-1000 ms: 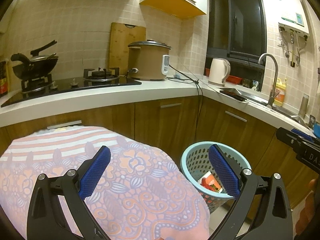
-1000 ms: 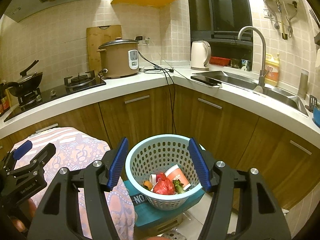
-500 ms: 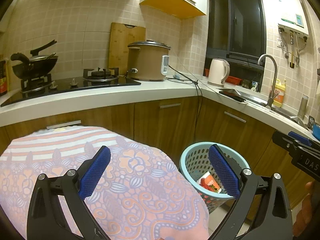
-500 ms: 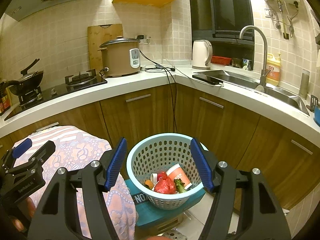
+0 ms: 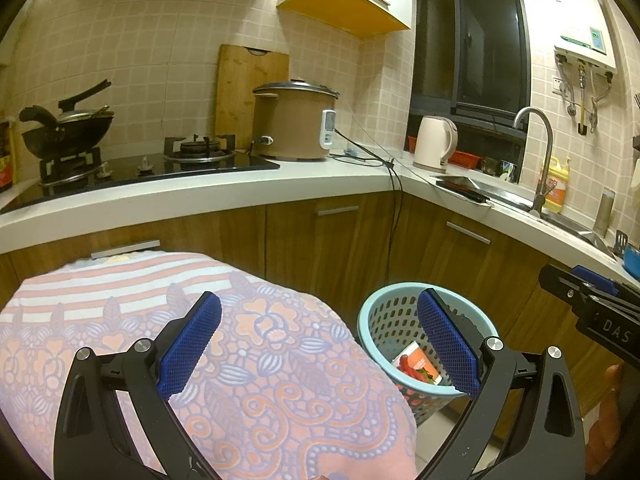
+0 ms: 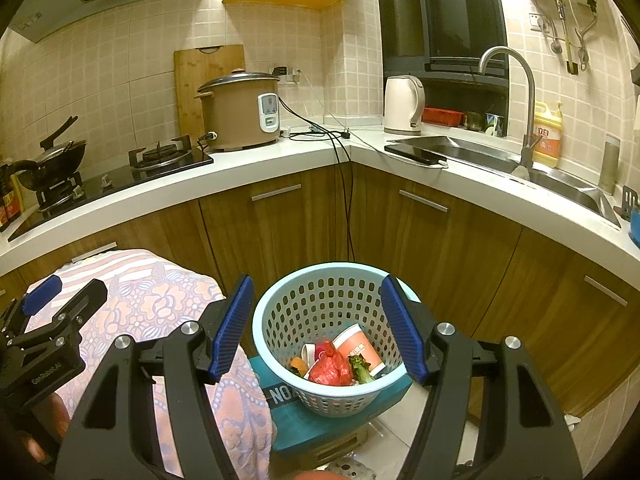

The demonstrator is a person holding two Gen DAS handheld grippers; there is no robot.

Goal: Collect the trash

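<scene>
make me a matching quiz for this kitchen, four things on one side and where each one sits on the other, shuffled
Things:
1. paper cup
2. wok
3. electric kettle
4. dish soap bottle

Places:
A. on the counter beside the sink, by the faucet
B. on the counter corner below the window
C. inside the light blue basket, with the red bag
D. on the gas stove's far burner

Pairs: 1-C, 2-D, 3-B, 4-A
</scene>
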